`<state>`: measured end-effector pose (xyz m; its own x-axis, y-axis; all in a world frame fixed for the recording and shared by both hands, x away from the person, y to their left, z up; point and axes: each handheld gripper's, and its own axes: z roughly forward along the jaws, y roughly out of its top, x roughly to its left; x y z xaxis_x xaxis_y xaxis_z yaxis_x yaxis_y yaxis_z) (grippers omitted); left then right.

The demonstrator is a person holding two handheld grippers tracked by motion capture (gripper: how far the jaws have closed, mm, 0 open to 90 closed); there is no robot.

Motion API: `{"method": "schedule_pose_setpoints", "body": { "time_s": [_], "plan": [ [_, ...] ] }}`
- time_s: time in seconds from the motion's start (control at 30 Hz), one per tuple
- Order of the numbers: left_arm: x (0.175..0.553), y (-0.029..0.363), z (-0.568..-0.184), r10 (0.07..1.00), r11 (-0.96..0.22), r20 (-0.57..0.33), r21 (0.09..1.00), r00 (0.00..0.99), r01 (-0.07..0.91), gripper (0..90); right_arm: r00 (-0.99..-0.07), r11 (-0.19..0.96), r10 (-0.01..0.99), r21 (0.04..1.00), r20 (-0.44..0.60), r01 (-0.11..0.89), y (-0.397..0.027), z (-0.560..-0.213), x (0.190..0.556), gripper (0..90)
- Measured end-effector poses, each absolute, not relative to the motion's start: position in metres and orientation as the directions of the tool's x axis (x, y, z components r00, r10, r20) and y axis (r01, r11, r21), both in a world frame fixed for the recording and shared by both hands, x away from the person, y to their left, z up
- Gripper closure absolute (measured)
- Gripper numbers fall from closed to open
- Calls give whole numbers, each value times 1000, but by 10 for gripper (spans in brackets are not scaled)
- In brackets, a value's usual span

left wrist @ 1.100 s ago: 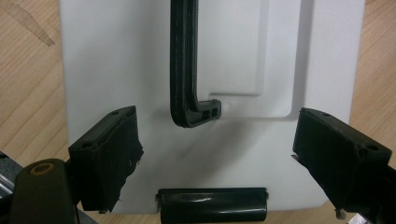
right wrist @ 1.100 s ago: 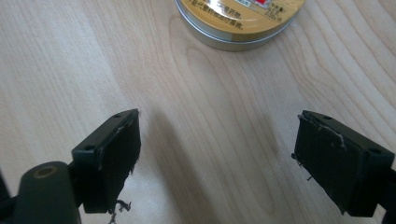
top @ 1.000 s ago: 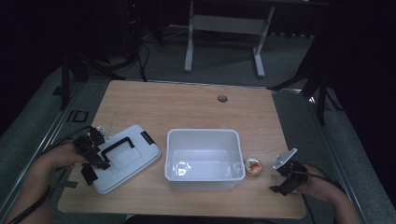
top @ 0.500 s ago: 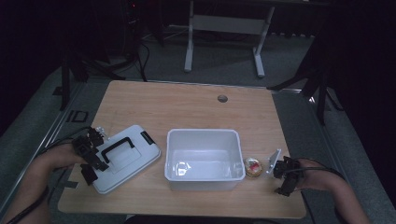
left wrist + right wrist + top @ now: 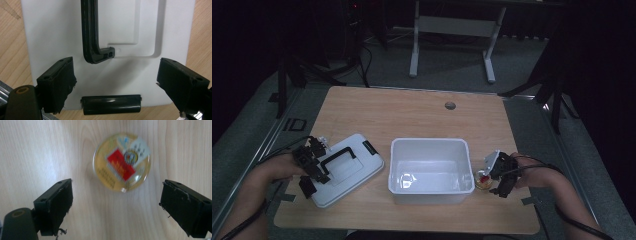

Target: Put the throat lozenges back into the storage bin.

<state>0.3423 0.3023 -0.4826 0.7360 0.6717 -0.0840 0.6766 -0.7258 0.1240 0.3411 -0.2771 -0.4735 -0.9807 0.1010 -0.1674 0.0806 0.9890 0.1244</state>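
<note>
Nothing is in the white bin yet. The right gripper, fingers wide, hovers over the round jelly cup on the counter beside it; the left gripper, fingers wide, hovers over the lid.

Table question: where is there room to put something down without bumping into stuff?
The far half of the table is bare wood, from the white tub back to the small round hole. The tub itself holds nothing. It is crowded near the front: the white lid under the left gripper, and the small round cup squeezed between the tub and the right gripper.
</note>
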Motion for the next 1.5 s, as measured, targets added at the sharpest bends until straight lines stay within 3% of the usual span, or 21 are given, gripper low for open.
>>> {"method": "schedule_pose_setpoints", "body": {
  "time_s": [0.17, 0.77, 1.13, 1.5],
  "plan": [
    [342, 302, -480, 665, -730, -86, 130, 742, 671, 141, -989, 994, 48, 101, -143, 34, -265, -487, 350, 121],
    [343, 301, -480, 662, -734, -89, 123, 744, 668, 141, -996, 995, 56, 90, -70, 50, -256, -514, 373, 196],
    [342, 300, -479, 663, -736, -80, 115, 745, 667, 141, -994, 997, 72, 32, -80, 70, -265, -496, 367, 198],
    [341, 301, -474, 663, -736, -70, 118, 745, 667, 141, -993, 995, 99, 34, -62, 97, -266, -458, 359, 203]
  ]
}}
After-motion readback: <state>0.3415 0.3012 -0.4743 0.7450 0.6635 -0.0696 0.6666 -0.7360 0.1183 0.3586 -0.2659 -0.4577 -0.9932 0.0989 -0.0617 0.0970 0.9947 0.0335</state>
